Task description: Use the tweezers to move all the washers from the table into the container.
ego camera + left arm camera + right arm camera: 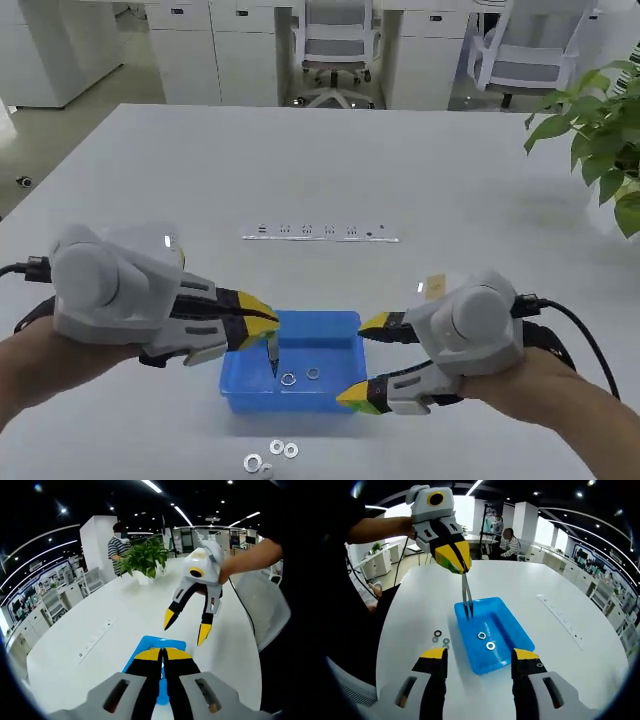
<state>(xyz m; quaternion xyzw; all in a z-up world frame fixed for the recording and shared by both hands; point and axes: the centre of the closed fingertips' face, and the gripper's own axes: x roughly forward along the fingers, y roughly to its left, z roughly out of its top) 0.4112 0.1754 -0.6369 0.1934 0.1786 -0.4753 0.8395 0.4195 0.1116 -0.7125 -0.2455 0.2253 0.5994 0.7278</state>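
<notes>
A blue container sits near the table's front edge with two washers inside. Three more washers lie on the table just in front of it. My left gripper is shut on metal tweezers, whose tips point down into the container's left part. In the right gripper view the tweezers hang over the container, with the loose washers to its left. My right gripper stands open at the container's right side, holding nothing. The left gripper view shows it open beyond the container.
A white power strip lies across the table's middle. A potted plant stands at the far right edge. Office chairs stand beyond the table's far edge. People stand in the background.
</notes>
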